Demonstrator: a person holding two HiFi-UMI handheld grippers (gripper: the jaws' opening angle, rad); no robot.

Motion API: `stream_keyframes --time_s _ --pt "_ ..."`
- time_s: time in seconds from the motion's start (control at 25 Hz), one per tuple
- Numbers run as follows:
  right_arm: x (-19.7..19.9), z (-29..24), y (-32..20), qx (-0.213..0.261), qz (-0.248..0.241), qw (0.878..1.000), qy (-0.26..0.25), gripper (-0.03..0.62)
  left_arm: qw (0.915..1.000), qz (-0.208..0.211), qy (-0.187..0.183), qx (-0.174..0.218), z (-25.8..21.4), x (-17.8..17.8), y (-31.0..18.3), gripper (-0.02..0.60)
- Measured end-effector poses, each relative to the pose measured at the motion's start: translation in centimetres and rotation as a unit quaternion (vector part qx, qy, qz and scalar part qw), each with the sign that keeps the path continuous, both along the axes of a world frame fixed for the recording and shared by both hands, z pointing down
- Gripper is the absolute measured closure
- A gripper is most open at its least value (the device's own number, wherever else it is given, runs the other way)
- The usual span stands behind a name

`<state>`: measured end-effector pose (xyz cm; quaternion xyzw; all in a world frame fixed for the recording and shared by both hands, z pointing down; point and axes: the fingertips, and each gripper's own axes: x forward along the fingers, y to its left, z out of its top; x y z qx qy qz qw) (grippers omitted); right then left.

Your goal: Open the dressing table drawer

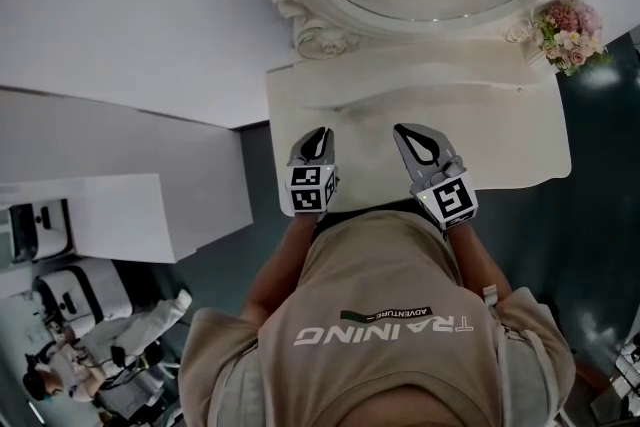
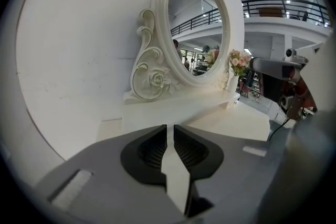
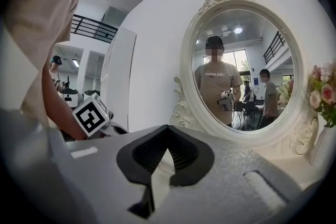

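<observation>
Step in hand, as judged: approach, with nothing gripped. The left gripper (image 1: 318, 140) hovers over the near edge of the dressing table top (image 1: 500, 130), its jaws parted by a narrow slit and empty. Just beside it, the right gripper (image 1: 410, 140) has its jaw tips pressed together on nothing. The drawer shows in no view, presumably hidden below that front edge; the next move likely calls for lowering a gripper under the edge and closing spread jaws on the drawer's pull.
</observation>
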<state>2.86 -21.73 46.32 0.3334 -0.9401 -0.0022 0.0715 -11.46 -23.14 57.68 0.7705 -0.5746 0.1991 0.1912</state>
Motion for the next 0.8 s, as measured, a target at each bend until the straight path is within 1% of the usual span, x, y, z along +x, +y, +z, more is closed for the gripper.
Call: stream_keyframes --time_s 0.2,0.36,0.6,0.8 --pt "1.7 1.0 -1.1 -0.019 0.002 1.000 -0.010 0.591 0.9990 -0.031 0.018 -0.025 2.2 -0.1 -1.8 0.494" --pt "3.1 1.9 -1.7 -0.029 0.003 1.000 -0.005 0.591 0.9976 -0.053 0.020 -0.039 4.0 -0.4 -3.1 0.465" --pt "4.8 2.9 -2.4 -0.038 0.016 0.999 0.003 0.591 0.9955 -0.066 0.018 -0.065 6.8 -0.1 -4.4 0.453" --pt "6.0 3.7 -2.9 -0.044 0.024 0.999 0.007 0.591 0.9929 -0.085 0.026 -0.080 9.1 -0.2 -5.7 0.439"
